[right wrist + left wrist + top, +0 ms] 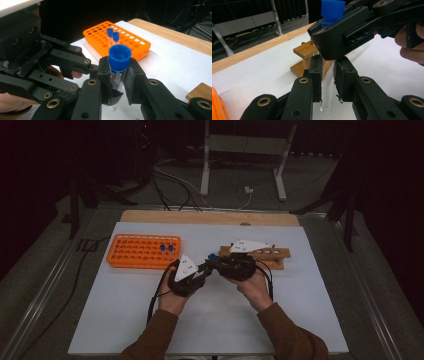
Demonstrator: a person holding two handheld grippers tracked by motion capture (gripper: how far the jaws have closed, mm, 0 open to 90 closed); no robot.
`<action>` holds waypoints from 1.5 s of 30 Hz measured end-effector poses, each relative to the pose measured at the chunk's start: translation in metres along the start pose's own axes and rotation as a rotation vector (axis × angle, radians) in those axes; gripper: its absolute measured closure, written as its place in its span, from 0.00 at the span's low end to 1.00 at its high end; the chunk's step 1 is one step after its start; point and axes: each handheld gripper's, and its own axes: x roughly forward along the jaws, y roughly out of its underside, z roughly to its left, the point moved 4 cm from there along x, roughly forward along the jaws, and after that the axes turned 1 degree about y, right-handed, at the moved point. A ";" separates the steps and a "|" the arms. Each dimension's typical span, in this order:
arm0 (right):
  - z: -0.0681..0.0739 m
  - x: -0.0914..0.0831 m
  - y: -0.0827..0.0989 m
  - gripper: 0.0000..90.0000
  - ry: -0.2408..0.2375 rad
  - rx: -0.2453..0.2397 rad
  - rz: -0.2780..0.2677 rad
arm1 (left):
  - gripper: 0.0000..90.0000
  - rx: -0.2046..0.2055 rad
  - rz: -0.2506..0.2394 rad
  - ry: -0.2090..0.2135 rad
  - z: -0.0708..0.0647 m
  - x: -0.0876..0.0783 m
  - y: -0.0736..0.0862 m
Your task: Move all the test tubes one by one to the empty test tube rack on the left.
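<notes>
A clear test tube (327, 97) with a blue cap (120, 57) stands upright above the white mat, gripped by both grippers at once. My left gripper (329, 61) is shut on the tube's lower glass part. My right gripper (117, 63) is shut on the tube just under the cap; in the left gripper view it (342, 32) crosses right above my left jaws. In the high view the left gripper (200, 270) and right gripper (220, 262) meet tip to tip at the blue cap (213, 256), mid-table.
An orange tube rack (143, 251) lies to the left with two blue-capped tubes (112, 35) in it. A wooden rack (270, 255) sits right behind the right gripper. Both rest on a white mat (200, 320); cables and a table frame lie on the floor beyond.
</notes>
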 end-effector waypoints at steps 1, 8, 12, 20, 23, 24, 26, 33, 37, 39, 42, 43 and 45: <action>0.000 0.000 0.000 0.85 0.000 -0.001 0.001 | 0.87 0.002 0.000 0.002 0.000 0.000 0.000; -0.002 -0.001 0.001 0.80 -0.002 0.010 0.006 | 0.87 -0.001 0.005 0.001 0.000 0.002 0.001; -0.005 -0.005 0.000 0.66 -0.004 0.026 -0.012 | 0.87 -0.013 0.015 -0.006 0.002 0.002 0.004; -0.015 -0.013 0.002 0.40 0.016 0.055 -0.024 | 0.87 -0.060 0.002 -0.017 0.014 -0.005 0.007; -0.018 -0.014 0.004 0.30 0.036 0.054 -0.019 | 0.87 -0.067 0.002 -0.024 0.018 -0.008 0.008; -0.019 -0.015 0.004 0.26 0.043 0.051 -0.017 | 0.87 -0.073 0.000 -0.024 0.019 -0.009 0.008; -0.020 -0.016 0.006 0.19 0.060 0.041 -0.016 | 0.87 -0.079 -0.003 -0.027 0.021 -0.011 0.009; -0.027 -0.019 0.012 0.05 0.129 0.008 0.005 | 0.87 -0.098 -0.013 -0.029 0.026 -0.017 0.010; -0.031 -0.022 0.016 0.01 0.134 0.011 0.008 | 0.87 -0.106 -0.018 -0.032 0.029 -0.021 0.010; -0.033 -0.024 0.019 0.00 0.144 0.007 0.011 | 0.87 -0.116 -0.022 -0.027 0.030 -0.023 0.011; -0.038 -0.027 0.023 0.00 0.165 -0.001 0.013 | 0.87 -0.119 -0.021 -0.029 0.031 -0.025 0.012; -0.039 -0.028 0.025 0.00 0.176 -0.004 0.013 | 0.87 -0.121 -0.023 -0.030 0.031 -0.026 0.013; -0.042 -0.031 0.029 0.00 0.185 0.002 0.008 | 0.87 -0.123 -0.024 -0.035 0.032 -0.028 0.013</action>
